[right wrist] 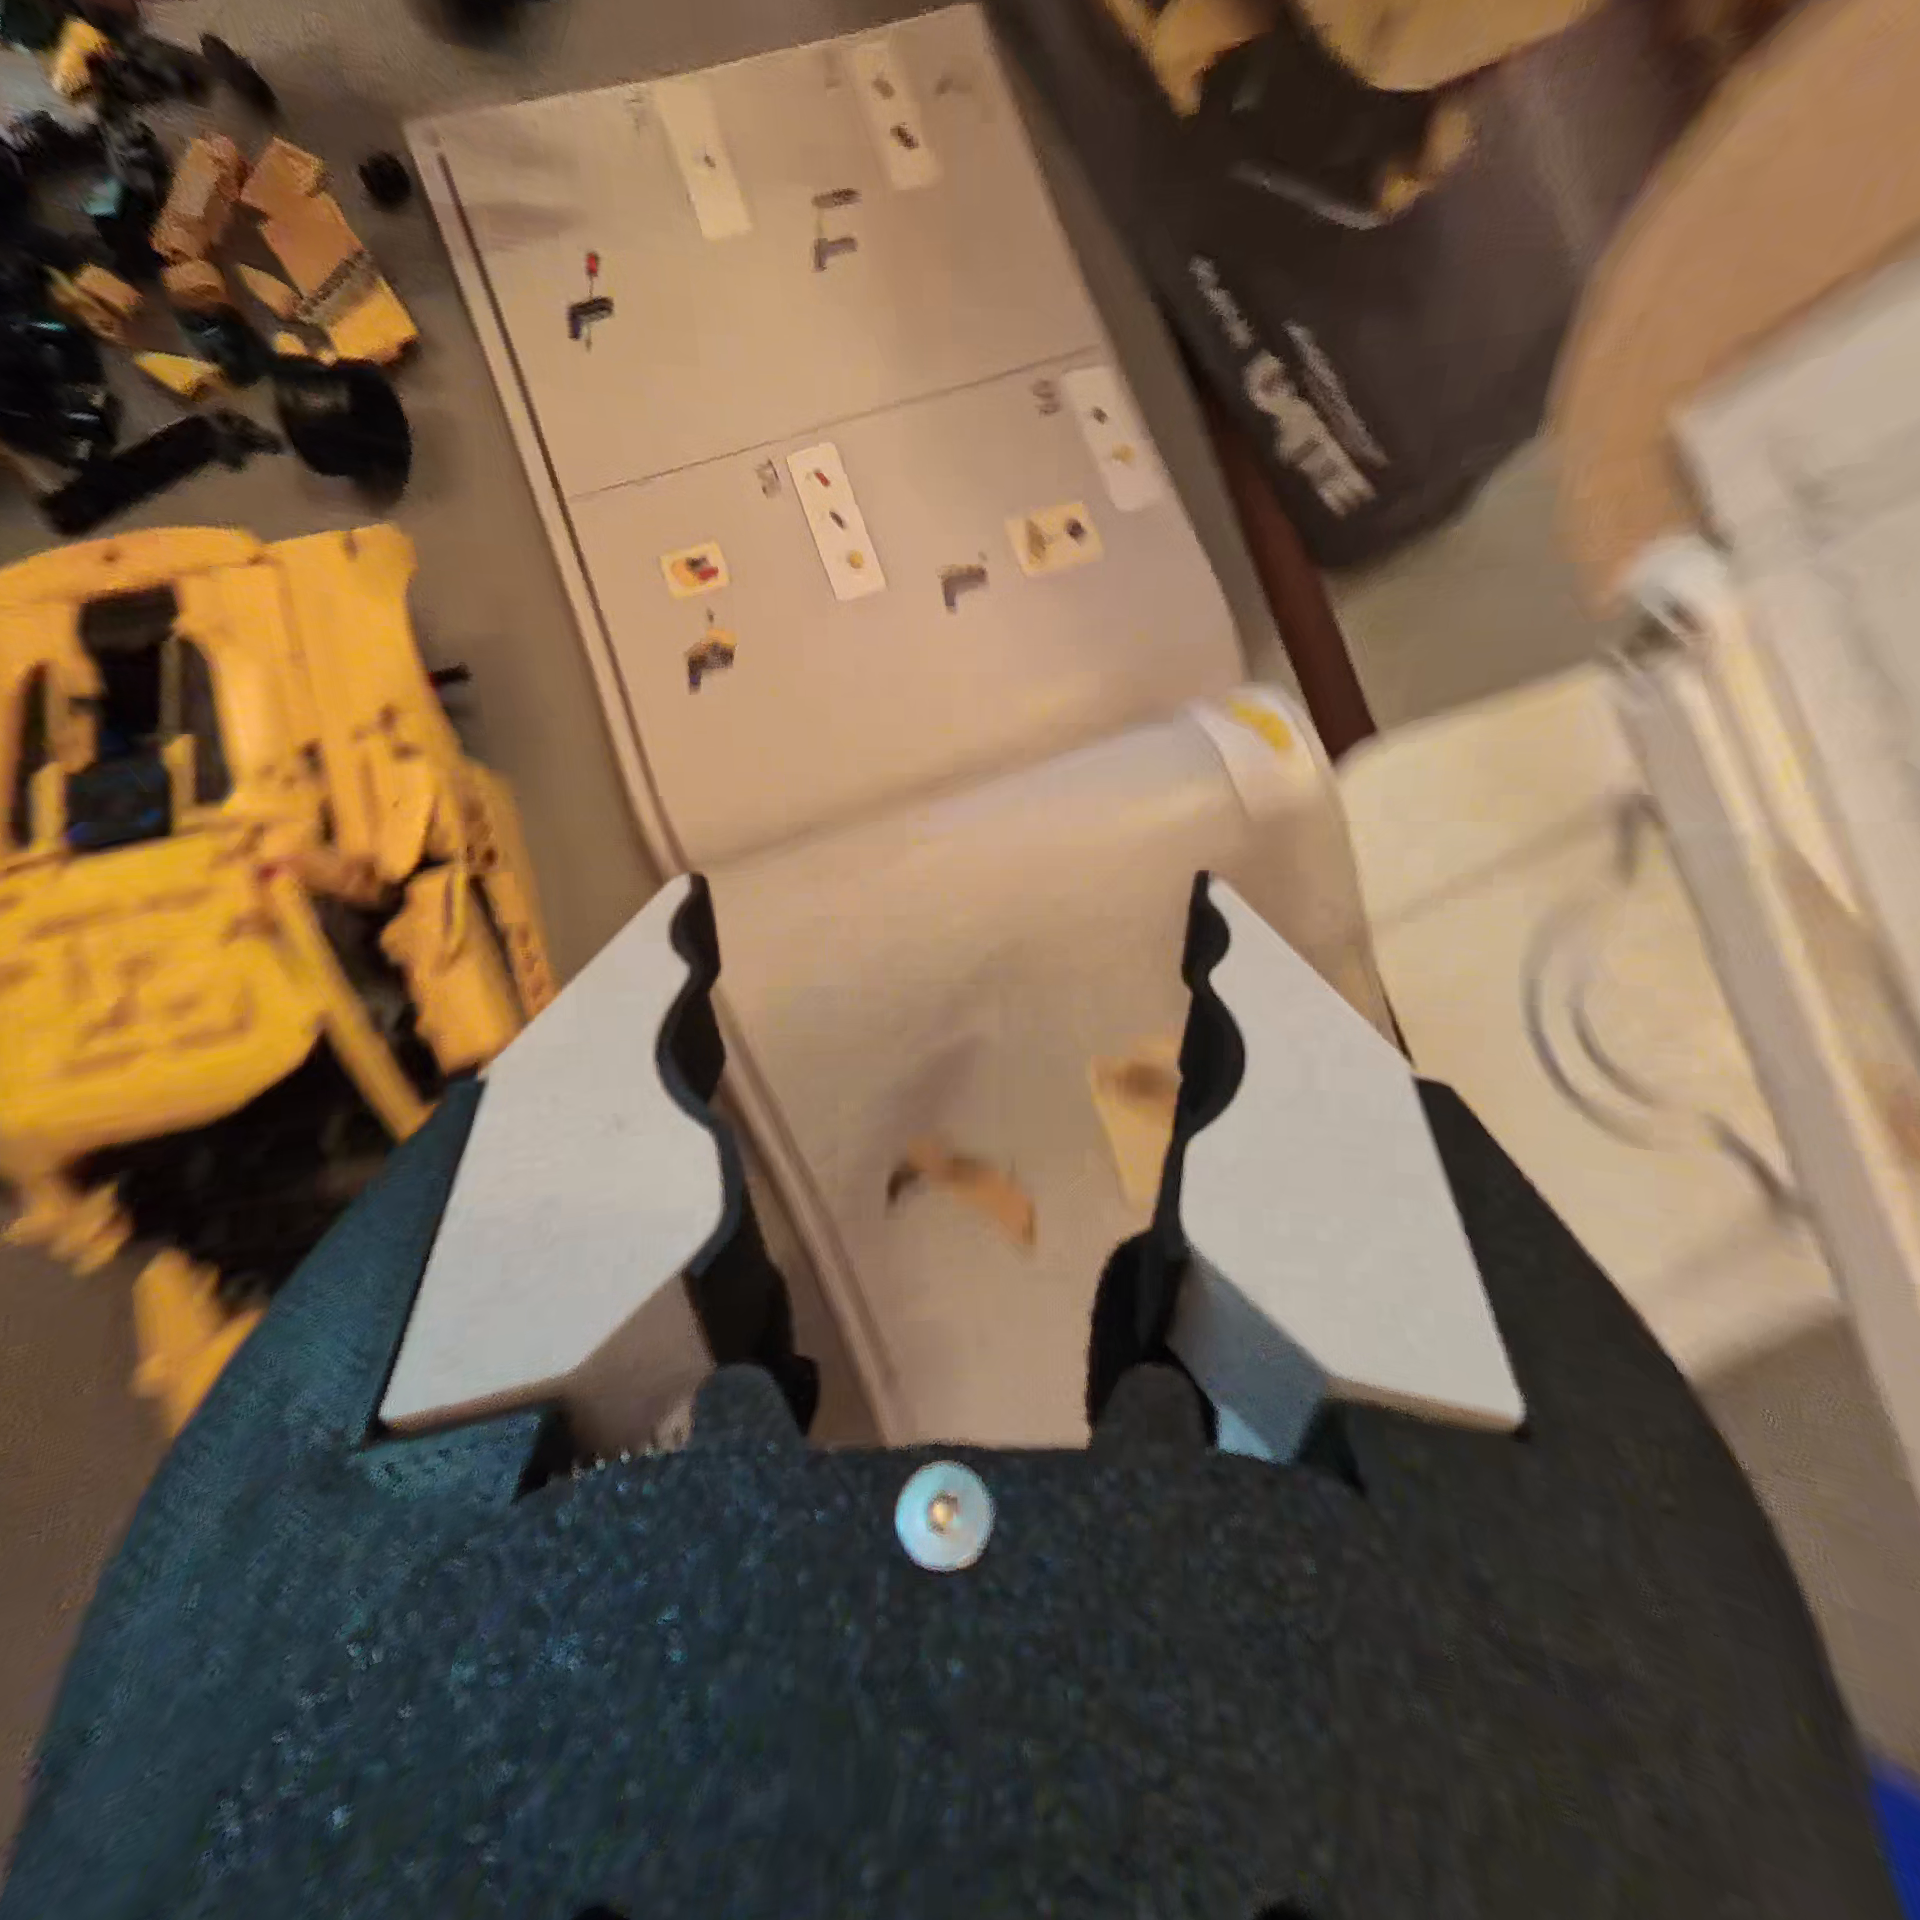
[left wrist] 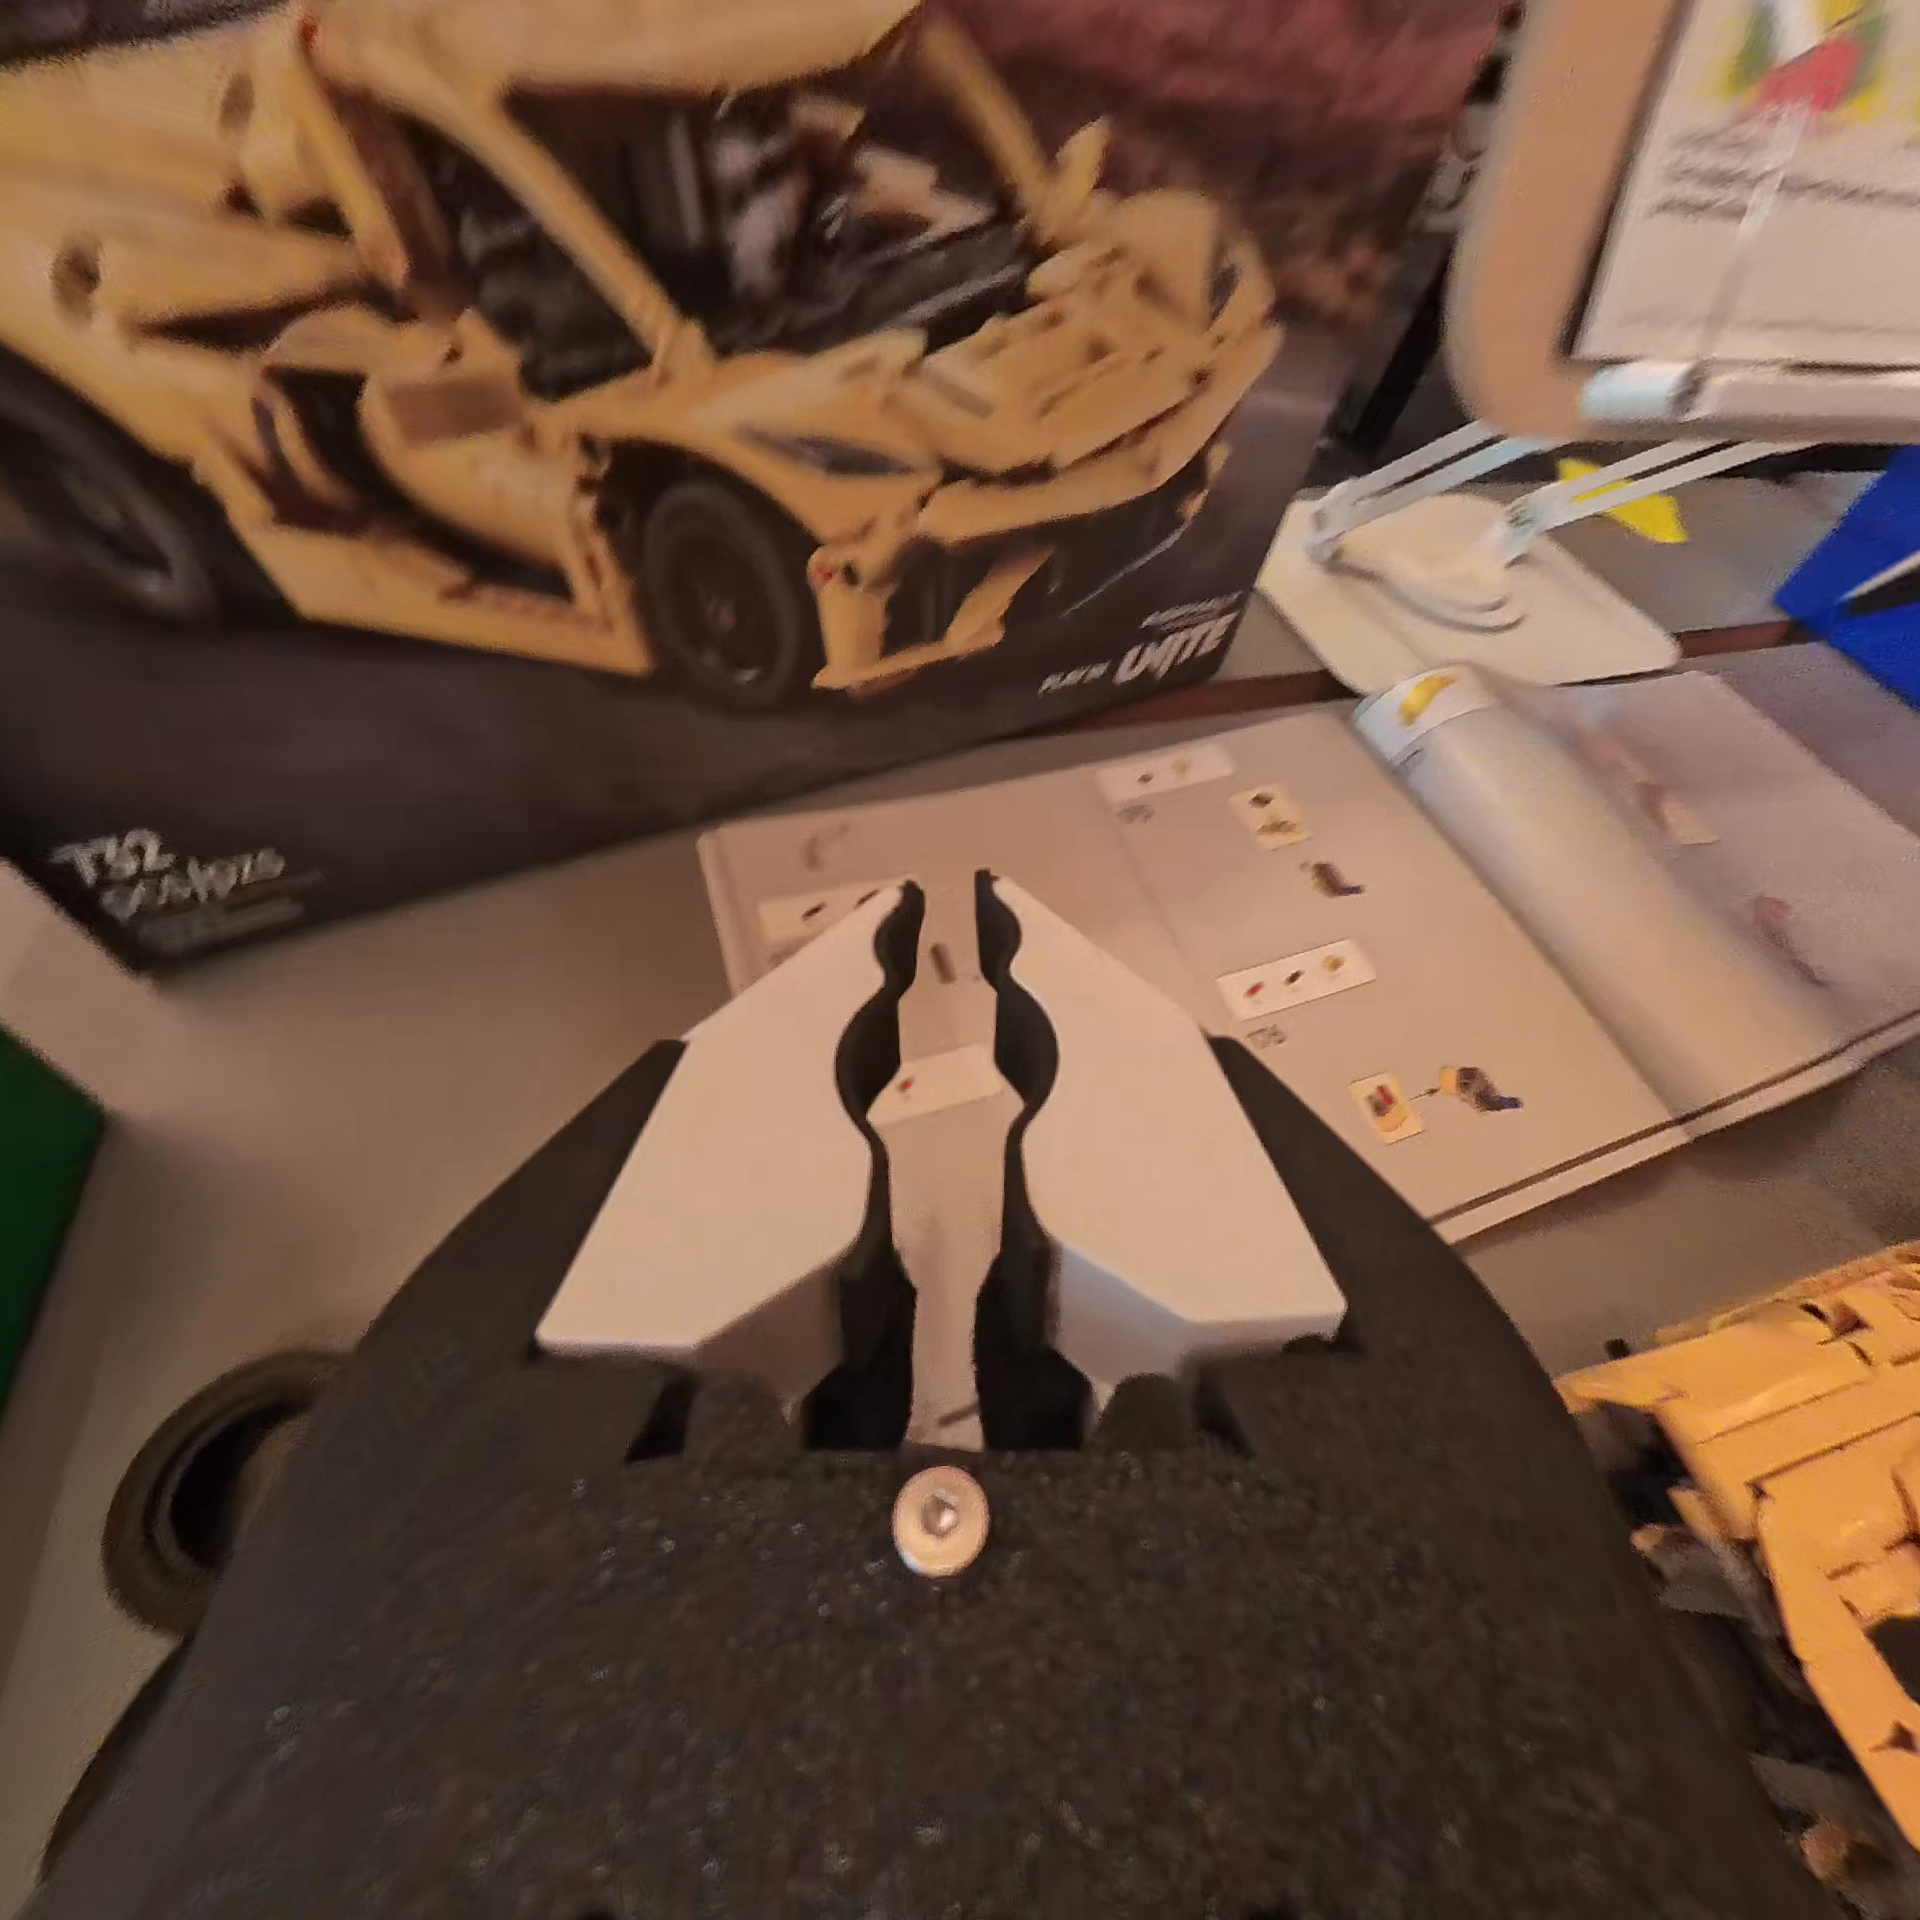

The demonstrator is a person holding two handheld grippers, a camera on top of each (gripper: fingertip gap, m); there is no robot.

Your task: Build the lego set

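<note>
Yellow model: the half-built yellow-and-black brick car [right wrist: 208,831] sits on the grey worktop [right wrist: 499,644], just beside the open instruction booklet with pale grey pages [right wrist: 831,416], on its left in the right wrist view. It shows at the lower right edge of the left wrist view too [left wrist: 1766,1455].
Left tool: the left tool [left wrist: 948,894], white fingers with wavy black pads, is nearly pressed together, and there's only a thin slit between the tips. Nothing pinched. It hangs over the near corner of the booklet [left wrist: 1195,935].
Right tool: and the right tool [right wrist: 945,904] is spread wide, empty, poised above the booklet's curled near page.
Loose parts: a scatter of black and yellow brick pieces [right wrist: 208,312] lies on the worktop beyond the car, just off the booklet's far left corner.
Box: big dark cardboard box printed with a tan sports car [left wrist: 623,416] stands behind the booklet, touching or nearly touching its far edge.
Tyre: one black rubber wheel [left wrist: 197,1496] rests on the worktop, well left of the booklet, partly hidden by the left tool's body.
Stand: white folding stand holding a printed sheet [left wrist: 1455,582] sits to the right of the booklet, beside the box.
Focus: both views are motion-blurred, so the fine detail on the pages can't be made out.
</note>
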